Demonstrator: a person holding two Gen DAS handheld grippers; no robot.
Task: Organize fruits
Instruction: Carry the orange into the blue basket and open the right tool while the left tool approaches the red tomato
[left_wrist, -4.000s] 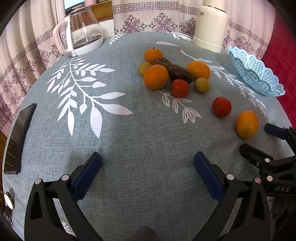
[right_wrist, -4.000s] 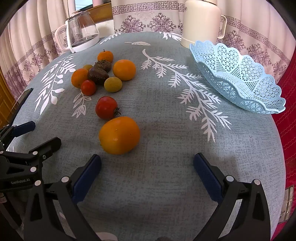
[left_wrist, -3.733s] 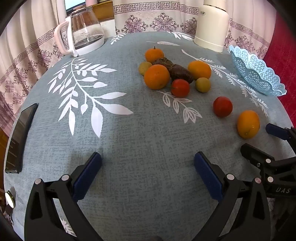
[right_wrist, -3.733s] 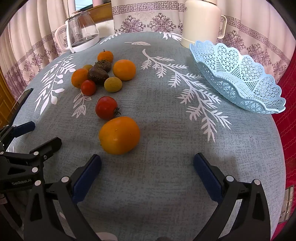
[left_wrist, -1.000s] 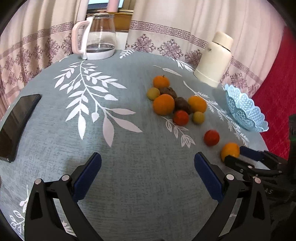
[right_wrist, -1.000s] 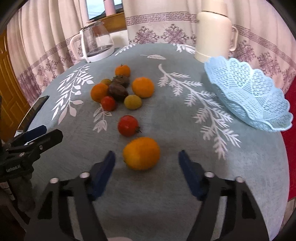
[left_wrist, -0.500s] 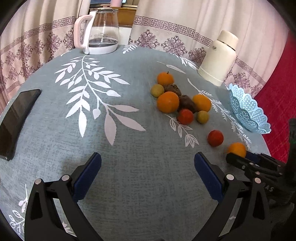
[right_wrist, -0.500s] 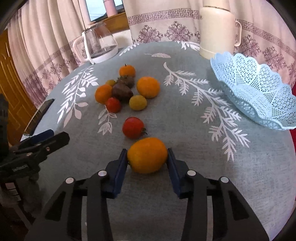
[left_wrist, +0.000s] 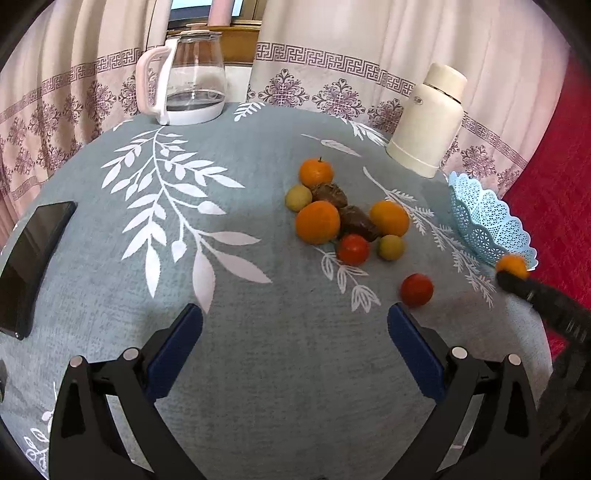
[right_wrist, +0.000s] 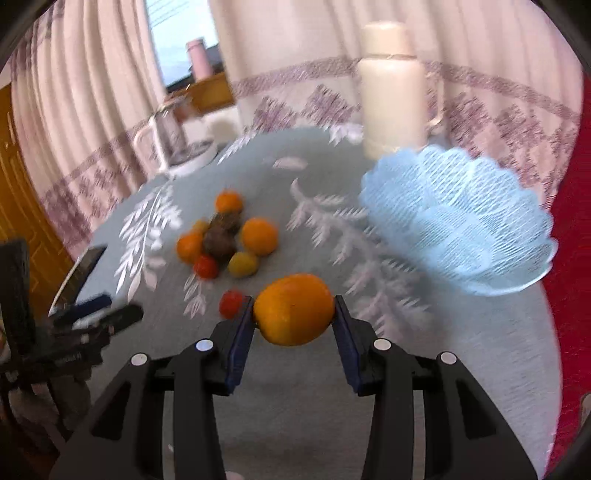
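Between the blue pads of the right gripper (right_wrist: 294, 317) sits a large orange-yellow citrus fruit (right_wrist: 294, 309), both pads pressed against its sides after the jaws have just been closing, and it hangs clear of the grey-green tablecloth with white leaf print (right_wrist: 461, 350). At about two o'clock from the held fruit stands the pale blue lattice plastic basket (right_wrist: 458, 221), near but apart from it; the right wrist view is blurred. In the left wrist view the same fruit shows as a small orange spot at the tip of the right gripper's dark finger, just in front of the basket's rim.

The left gripper (left_wrist: 295, 347) hovers over bare cloth with its blue pads spread wide and nothing between them. At one o'clock from it lies a lone red tomato (left_wrist: 417, 290). Farther on at twelve o'clock is the fruit cluster (left_wrist: 347, 218): oranges, two small yellow-green fruits, another tomato and dark brown fruits, touching one another. A glass kettle with a white handle (left_wrist: 188, 85) stands at the far edge at eleven o'clock, a cream thermos flask (left_wrist: 428, 122) at one o'clock, and a black phone (left_wrist: 29, 258) at nine o'clock.
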